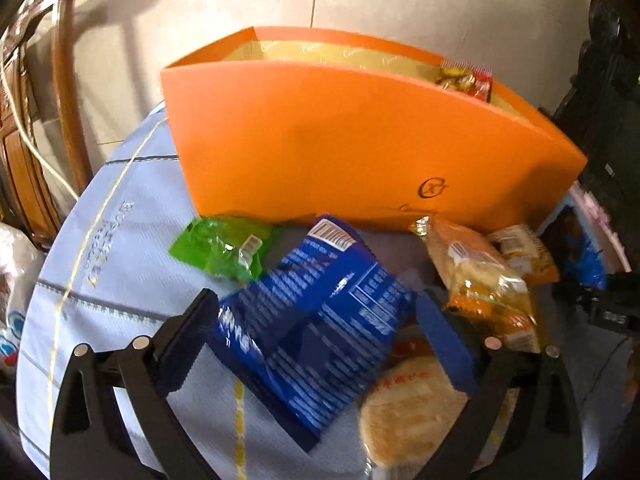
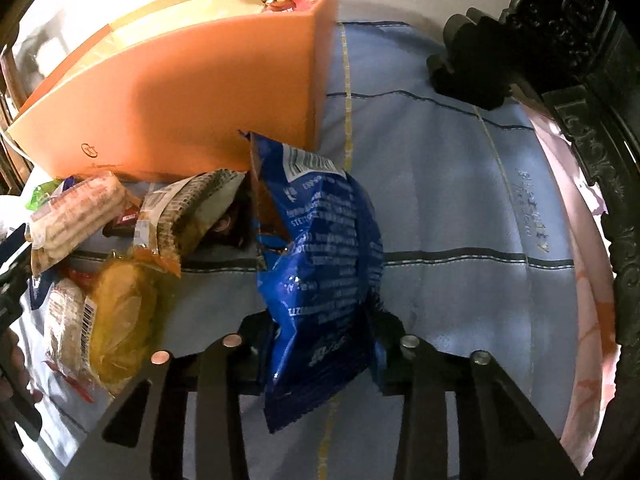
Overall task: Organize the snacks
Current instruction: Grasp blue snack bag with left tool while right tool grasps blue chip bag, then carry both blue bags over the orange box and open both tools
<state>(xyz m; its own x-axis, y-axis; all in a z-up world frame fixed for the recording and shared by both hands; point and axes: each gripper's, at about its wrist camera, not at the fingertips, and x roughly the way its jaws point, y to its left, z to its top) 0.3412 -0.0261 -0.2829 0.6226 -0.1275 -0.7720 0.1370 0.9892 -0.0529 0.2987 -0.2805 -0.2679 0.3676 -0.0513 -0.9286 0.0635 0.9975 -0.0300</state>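
Observation:
An orange box (image 1: 360, 144) stands open on the blue cloth, with a red and yellow snack packet (image 1: 466, 80) in its right end; it also shows in the right wrist view (image 2: 192, 108). My left gripper (image 1: 316, 312) has its jaws around a blue snack bag (image 1: 316, 328), both pads touching it. My right gripper (image 2: 324, 320) is shut on another blue snack bag (image 2: 320, 264), held upright in front of the box's right corner. Loose snacks lie before the box: a green packet (image 1: 224, 246), yellow wrapped cakes (image 1: 488, 284) and a round flat cake (image 1: 412, 412).
The table has a light blue cloth (image 2: 440, 200) with dark stripes. A wooden chair (image 1: 36, 120) stands at the left. Dark carved furniture (image 2: 580, 80) borders the right. More wrapped cakes (image 2: 120, 312) lie at the left in the right wrist view.

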